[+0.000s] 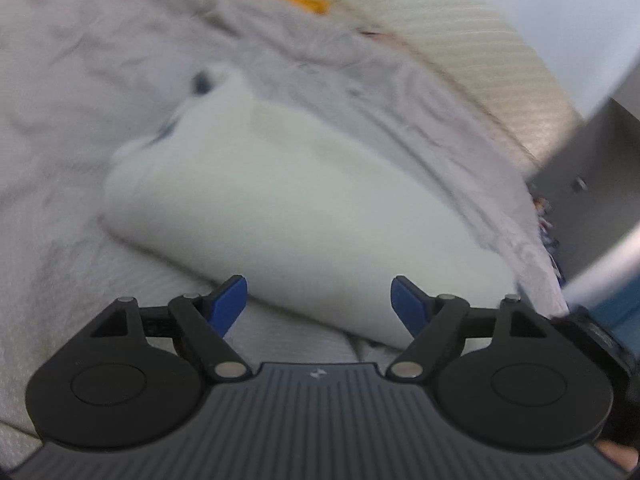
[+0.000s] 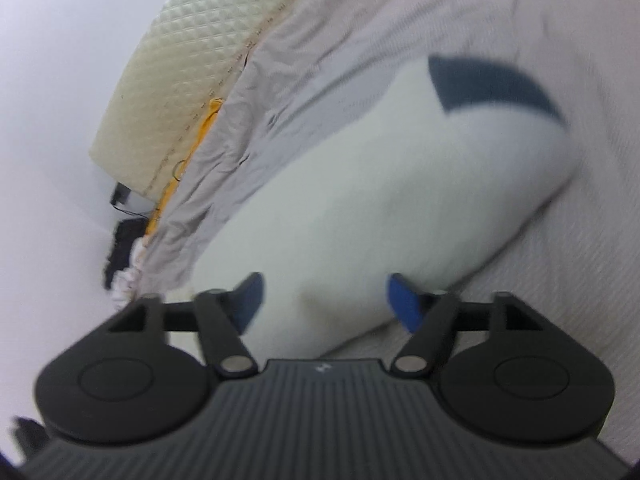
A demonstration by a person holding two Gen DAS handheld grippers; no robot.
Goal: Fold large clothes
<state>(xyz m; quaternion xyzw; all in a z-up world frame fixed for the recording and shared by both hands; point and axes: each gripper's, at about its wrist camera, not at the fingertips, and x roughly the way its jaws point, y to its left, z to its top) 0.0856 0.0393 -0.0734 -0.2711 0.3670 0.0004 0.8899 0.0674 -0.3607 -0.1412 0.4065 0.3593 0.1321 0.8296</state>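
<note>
A white garment [image 1: 288, 204] lies folded into a thick bundle on a grey bedsheet [image 1: 80, 92]. A small dark blue part shows at its far end. My left gripper [image 1: 319, 300] is open, its blue pads apart just in front of the bundle's near edge, holding nothing. In the right wrist view the same white garment [image 2: 380, 200] shows with a dark blue patch [image 2: 492, 80] at its far end. My right gripper [image 2: 324, 300] is open, its blue pads either side of the bundle's near end. Both views are blurred.
The grey sheet [image 2: 580, 260] covers a bed. A cream quilted mattress edge [image 2: 192, 48] with orange trim [image 2: 208, 120] runs along the side. A white wall [image 2: 48, 80] is beyond it. Dark items [image 2: 120, 248] lie on the floor. A grey cabinet [image 1: 592, 184] stands at the right.
</note>
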